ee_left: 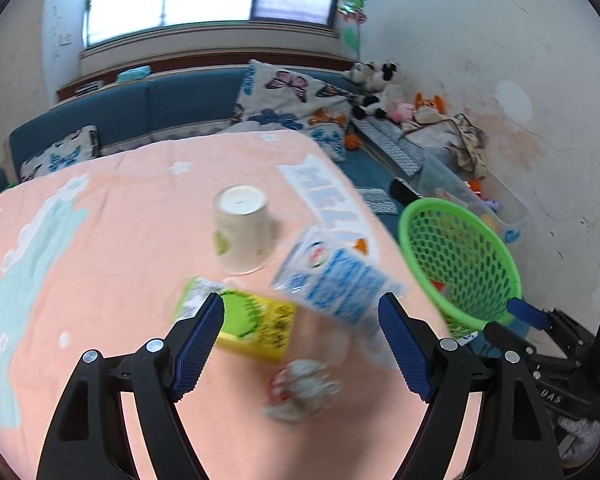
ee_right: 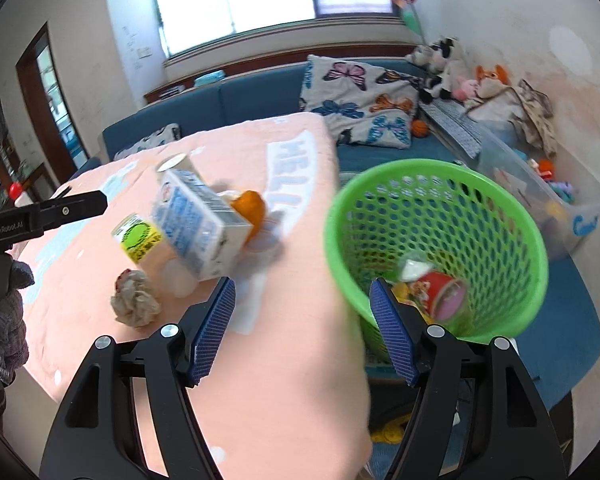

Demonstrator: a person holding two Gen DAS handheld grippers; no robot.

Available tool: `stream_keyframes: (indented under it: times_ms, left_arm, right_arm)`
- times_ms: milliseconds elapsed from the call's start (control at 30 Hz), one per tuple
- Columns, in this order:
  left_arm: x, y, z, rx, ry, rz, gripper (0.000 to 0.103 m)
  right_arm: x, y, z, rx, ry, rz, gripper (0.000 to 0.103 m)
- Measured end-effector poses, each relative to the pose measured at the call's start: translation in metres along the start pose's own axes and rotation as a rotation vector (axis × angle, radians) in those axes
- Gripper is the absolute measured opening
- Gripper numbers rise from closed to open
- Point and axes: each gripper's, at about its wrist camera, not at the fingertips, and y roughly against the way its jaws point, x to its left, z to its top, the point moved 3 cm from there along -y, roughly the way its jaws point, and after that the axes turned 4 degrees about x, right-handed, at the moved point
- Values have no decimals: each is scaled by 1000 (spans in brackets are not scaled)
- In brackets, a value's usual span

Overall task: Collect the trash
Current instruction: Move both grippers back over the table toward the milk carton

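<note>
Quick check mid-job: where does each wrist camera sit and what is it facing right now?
Left wrist: on the left tool, angled down at the table; its open fingers frame the yellow-green carton.
Right wrist: on the right tool, open, over the table edge facing the green basket; a sleeve shows.
Shared: blue-white carton, crumpled wad, basket.
</note>
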Motion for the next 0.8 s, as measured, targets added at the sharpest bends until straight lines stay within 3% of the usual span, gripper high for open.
stream_keyframes:
  times_ms: [600,800]
  left_arm:
    - [80,22,-47,2,119,114,77]
    - [94,24,-55,9,146,116,77]
  right_arm:
    - [81,-47,29,38,220,61,70]
    - [104,-67,35,45,339,25,70]
